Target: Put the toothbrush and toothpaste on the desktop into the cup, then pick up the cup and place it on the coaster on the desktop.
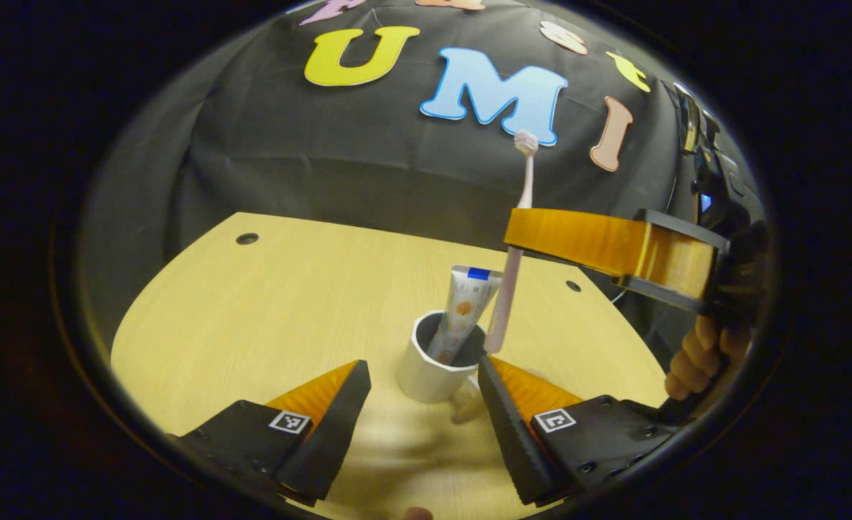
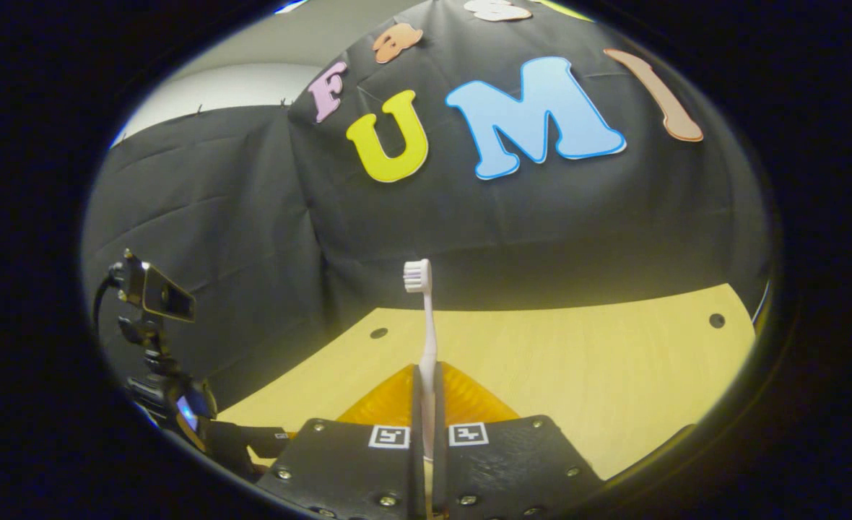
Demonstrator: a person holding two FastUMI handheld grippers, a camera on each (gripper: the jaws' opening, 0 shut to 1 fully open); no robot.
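Note:
A white cup (image 1: 426, 375) stands on the wooden desktop (image 1: 253, 310), and the toothpaste tube (image 1: 463, 307) leans inside it, cap end up. The cup sits between the spread fingers of my left gripper (image 1: 420, 370), which is open and just short of it. My right gripper (image 1: 518, 232) comes in from the right above the cup, shut on the pink toothbrush (image 1: 513, 274), which stands bristles up. The brush's lower end reaches the cup's right rim; whether it is inside is hidden. In the right gripper view the toothbrush (image 2: 426, 339) rises upright from the shut right gripper (image 2: 426, 379).
A hand (image 1: 693, 361) holds the right gripper's handle at the far right. The desktop (image 2: 577, 368) has small round holes (image 1: 247, 238) near its back edge, against the black cloth wall. The left gripper's body (image 2: 153, 296) with a cable shows at the lower left of the right gripper view.

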